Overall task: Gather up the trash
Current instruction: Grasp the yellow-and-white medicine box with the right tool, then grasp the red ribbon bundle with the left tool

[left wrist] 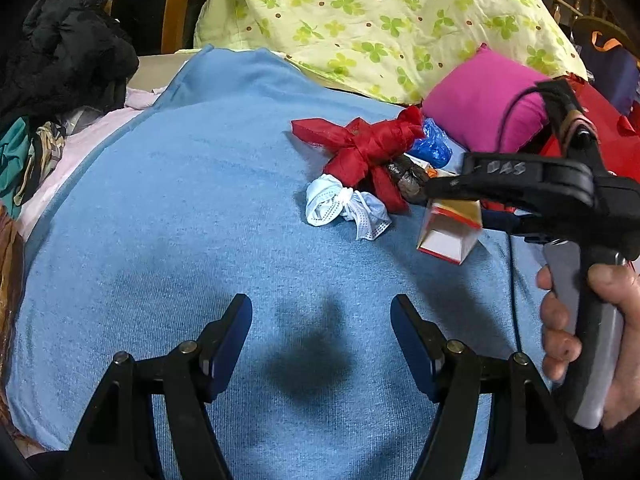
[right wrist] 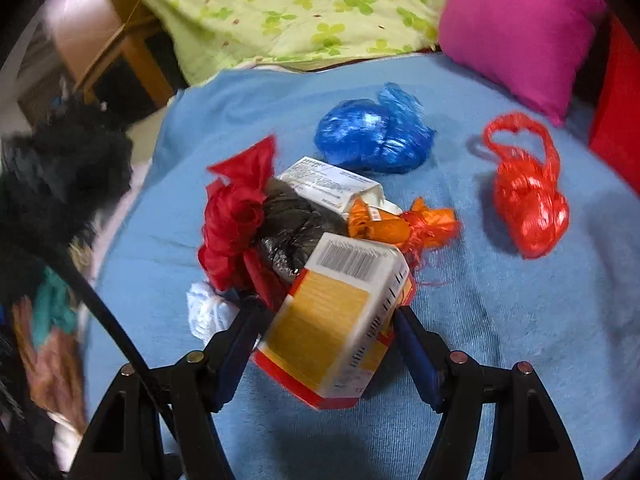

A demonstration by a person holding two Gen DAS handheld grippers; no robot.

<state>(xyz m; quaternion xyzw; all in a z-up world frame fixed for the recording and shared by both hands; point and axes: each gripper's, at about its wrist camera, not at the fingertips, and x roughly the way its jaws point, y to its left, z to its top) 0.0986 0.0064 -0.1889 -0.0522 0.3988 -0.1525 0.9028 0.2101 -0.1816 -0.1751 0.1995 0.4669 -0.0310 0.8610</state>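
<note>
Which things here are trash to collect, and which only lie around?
Trash: yellow carton held by right gripper, red bag, blue bag, orange-red bag, white mask.

Not trash: pink pillow, clover quilt, blue blanket.

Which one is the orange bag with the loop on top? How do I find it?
Start at the pink pillow on the blue blanket. Just in front of it the orange bag lies alone, right of the trash pile. It is shiny and knotted, with one looped handle; the blue bag nearby has none.
</note>
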